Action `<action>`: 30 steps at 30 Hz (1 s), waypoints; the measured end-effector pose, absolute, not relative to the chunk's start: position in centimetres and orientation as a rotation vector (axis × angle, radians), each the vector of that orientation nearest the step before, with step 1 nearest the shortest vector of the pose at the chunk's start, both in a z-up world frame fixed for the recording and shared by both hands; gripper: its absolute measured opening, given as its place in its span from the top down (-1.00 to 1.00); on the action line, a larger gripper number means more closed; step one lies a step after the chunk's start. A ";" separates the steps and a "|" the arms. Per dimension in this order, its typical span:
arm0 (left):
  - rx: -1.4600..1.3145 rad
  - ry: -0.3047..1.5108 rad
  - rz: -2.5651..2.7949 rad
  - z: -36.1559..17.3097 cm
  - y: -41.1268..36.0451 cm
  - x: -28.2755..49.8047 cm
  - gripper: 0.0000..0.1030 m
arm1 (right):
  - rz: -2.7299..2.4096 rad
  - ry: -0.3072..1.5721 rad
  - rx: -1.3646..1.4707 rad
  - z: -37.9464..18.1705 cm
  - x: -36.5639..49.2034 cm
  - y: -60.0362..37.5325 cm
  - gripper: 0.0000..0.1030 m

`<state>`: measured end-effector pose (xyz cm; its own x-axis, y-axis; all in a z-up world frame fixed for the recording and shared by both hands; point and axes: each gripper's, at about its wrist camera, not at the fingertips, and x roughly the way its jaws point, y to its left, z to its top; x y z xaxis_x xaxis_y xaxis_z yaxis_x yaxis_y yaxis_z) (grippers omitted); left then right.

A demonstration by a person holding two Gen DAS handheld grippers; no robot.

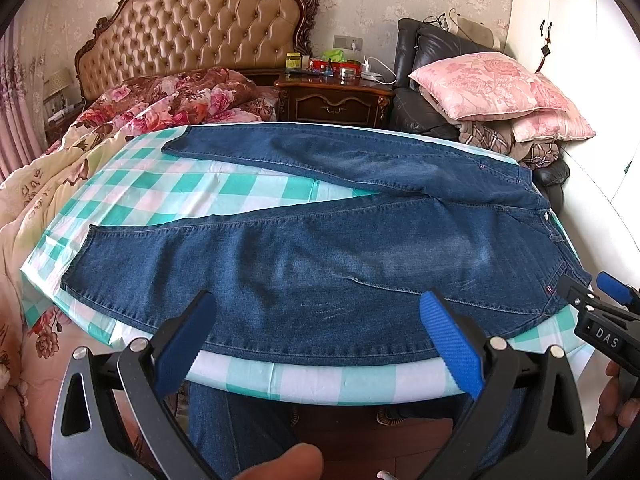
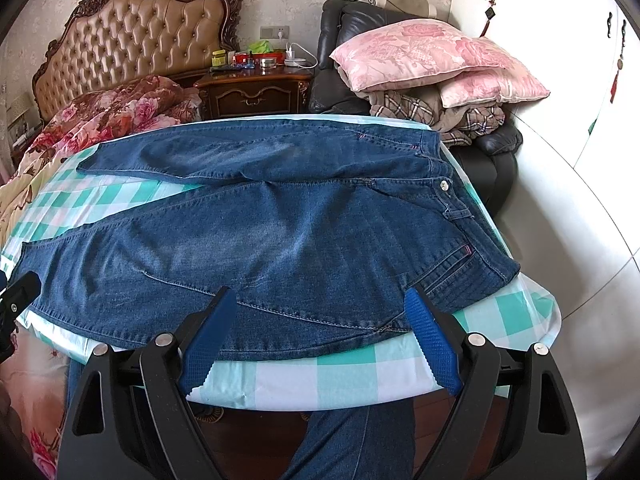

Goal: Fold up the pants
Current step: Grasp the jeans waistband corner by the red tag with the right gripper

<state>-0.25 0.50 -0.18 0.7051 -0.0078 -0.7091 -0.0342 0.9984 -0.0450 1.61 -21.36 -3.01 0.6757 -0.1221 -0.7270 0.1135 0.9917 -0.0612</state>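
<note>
The jeans (image 1: 320,248) are spread flat on the checked worktop (image 1: 320,380), legs apart, waistband rightward. Its button (image 2: 443,185) is resolved only in the right view. Left gripper (image 1: 320,344) and right gripper (image 2: 320,340) are held at the near edge (jaws wide, nothing gripped).

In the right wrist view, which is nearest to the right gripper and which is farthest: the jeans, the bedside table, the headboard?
From the right gripper, in the right wrist view:
1. Jeans, spread flat on the checked cloth, just ahead of the open fingers.
2. Bedside table, beyond the far edge, slightly left.
3. Headboard, far left, against the wall.
</note>
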 end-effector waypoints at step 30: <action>-0.288 1.026 -0.005 -8.2 5.9 9.7 -0.97 | -0.186 1.102 0.121 -11.0 40.8 -49.4 -0.40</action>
